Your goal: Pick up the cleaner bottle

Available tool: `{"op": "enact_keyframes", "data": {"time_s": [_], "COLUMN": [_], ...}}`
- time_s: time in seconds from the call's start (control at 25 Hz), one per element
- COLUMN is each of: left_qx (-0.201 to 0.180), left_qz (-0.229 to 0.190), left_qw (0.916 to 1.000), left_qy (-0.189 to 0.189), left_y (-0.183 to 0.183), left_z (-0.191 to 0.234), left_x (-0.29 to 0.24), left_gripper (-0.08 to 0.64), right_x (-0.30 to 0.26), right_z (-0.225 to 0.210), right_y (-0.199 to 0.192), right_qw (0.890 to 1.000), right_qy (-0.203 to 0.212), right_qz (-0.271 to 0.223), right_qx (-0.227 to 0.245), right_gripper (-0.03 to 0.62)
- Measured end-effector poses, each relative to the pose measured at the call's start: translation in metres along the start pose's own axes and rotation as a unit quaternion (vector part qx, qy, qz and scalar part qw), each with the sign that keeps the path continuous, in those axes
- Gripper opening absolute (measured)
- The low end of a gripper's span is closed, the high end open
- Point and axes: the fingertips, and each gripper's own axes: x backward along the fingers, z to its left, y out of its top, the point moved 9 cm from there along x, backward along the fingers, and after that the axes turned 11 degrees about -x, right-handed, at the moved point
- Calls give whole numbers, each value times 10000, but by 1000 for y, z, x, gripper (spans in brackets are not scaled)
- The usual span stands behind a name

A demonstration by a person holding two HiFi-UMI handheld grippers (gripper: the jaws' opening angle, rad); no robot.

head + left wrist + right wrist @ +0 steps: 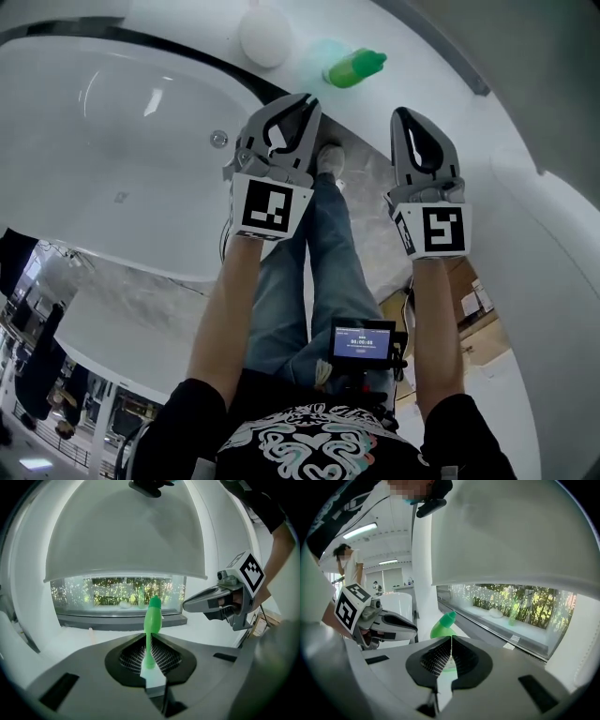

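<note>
Green cleaner bottle (pixel 354 67) stands on the far white ledge (pixel 441 56), beyond the left gripper (pixel 305 105) and right gripper (pixel 405 117), apart from both; bathtub (pixel 112 103) lies left. Left gripper view: jaws pressed together, empty, bottle straight ahead; right gripper view: jaws likewise together, empty, bottle slightly left.

Bathroom showroom, white bathtub (pixel 103 178), marble floor (pixel 371 201), ceiling strip lights (pixel 362 530) overhead

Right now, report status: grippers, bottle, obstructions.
Left gripper shut, empty. Right gripper shut, empty. Green cleaner bottle on the white ledge ahead, untouched. Nothing between grippers and bottle.
</note>
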Motion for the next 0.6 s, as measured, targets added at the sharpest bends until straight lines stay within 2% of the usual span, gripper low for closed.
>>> {"op": "enact_keyframes", "data": {"time_s": [0.28, 0.36, 0.44, 0.6], "left_qx": [36, 61, 160, 176], "left_qz": [112, 171, 257, 376], "left_qw": [9999, 9996, 9991, 9982], "left_qy": [-121, -201, -306, -432], "left_y": [-19, -22, -26, -32], "left_z": [0, 1, 0, -3], "left_x": [-18, -23, -31, -48], "left_gripper": [25, 55, 127, 164], "right_x": [-14, -16, -18, -24], "right_z": [-6, -11, -18, -30], "right_y": [-9, -11, -12, -14], "right_qw": [10000, 9999, 9997, 9993], "right_qy": [-13, -61, -131, -221], "right_qz": [83, 93, 101, 107], "right_qx": [-24, -82, -182, -273], "right_gripper": [29, 29, 29, 29]}}
